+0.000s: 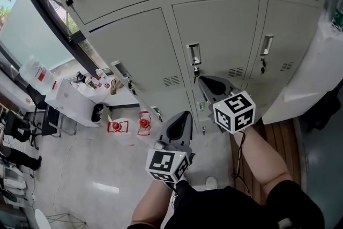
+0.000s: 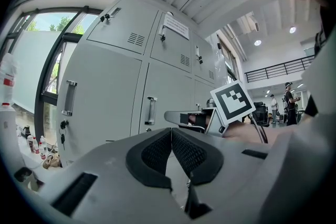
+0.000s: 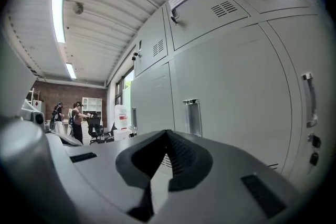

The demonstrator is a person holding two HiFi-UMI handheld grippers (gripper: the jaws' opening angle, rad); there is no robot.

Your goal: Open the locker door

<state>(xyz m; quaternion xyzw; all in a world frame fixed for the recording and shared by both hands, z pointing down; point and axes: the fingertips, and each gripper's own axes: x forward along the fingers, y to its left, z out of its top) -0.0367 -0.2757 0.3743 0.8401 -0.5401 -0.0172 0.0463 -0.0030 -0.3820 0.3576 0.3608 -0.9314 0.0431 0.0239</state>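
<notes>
A bank of grey lockers (image 1: 214,24) fills the head view, all doors shut. The middle door has a recessed handle (image 1: 194,54) with a key (image 1: 195,71) hanging under it. My right gripper (image 1: 202,80) points up at this door just below the key, jaws shut with nothing in them; in the right gripper view the shut gripper (image 3: 167,134) faces the same handle (image 3: 192,117) without touching it. My left gripper (image 1: 185,115) is lower and further from the lockers, also shut and empty (image 2: 171,131). The left gripper view shows the right gripper's marker cube (image 2: 232,102).
The neighbouring door on the right has its own handle (image 1: 266,44) and key. A white table (image 1: 72,99) with bottles stands by the window at the left, red items (image 1: 143,123) lie on the floor, and a white covered object (image 1: 313,72) stands at the right. People stand far off (image 3: 76,118).
</notes>
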